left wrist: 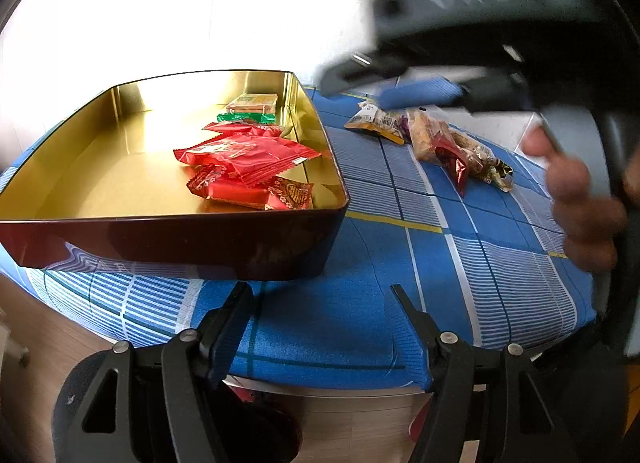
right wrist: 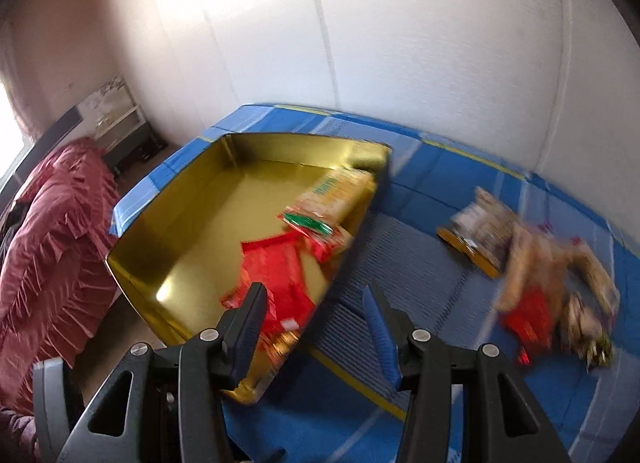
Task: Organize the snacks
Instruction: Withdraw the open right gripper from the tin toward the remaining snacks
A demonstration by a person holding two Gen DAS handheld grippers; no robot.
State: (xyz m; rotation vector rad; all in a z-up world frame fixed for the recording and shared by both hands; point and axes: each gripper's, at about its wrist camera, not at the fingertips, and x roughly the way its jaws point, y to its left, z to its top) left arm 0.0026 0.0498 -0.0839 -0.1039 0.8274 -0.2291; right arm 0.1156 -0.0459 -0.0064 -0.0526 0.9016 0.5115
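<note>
Snack packets still to be sorted lie in a loose heap (right wrist: 532, 263) on the blue checked tablecloth (left wrist: 360, 303), well apart from the gold-lined metal tin with dark outer walls (left wrist: 168, 239) that already holds several red wrappers (left wrist: 248, 163), a green-edged packet (left wrist: 246, 117) and a tan biscuit pack (left wrist: 253, 103) along its right side.

Seen from the right wrist, the heap lies ahead and off to the right of the right gripper (right wrist: 316, 303), while the tin lies ahead and to its left, its near corner just under the left finger. The heap stretches roughly from its yellow-edged packet (right wrist: 476, 239) at the far left to a red wrapper (right wrist: 528, 319) and a dark packet end at the near right, so its long axis runs diagonally across the gripper's line. Motion blur hides finer detail of the single packets.

The right gripper's fingers stand apart with nothing between them. The left gripper (left wrist: 320, 303) hovers over the near edge of the cloth, beside the tin's near wall, its fingers also spread and empty.

By my reading the right hand (left wrist: 580, 199), seen gripping its tool in the left wrist view, is the nearer to the heap, and the next pick would need a swing to its right.
</note>
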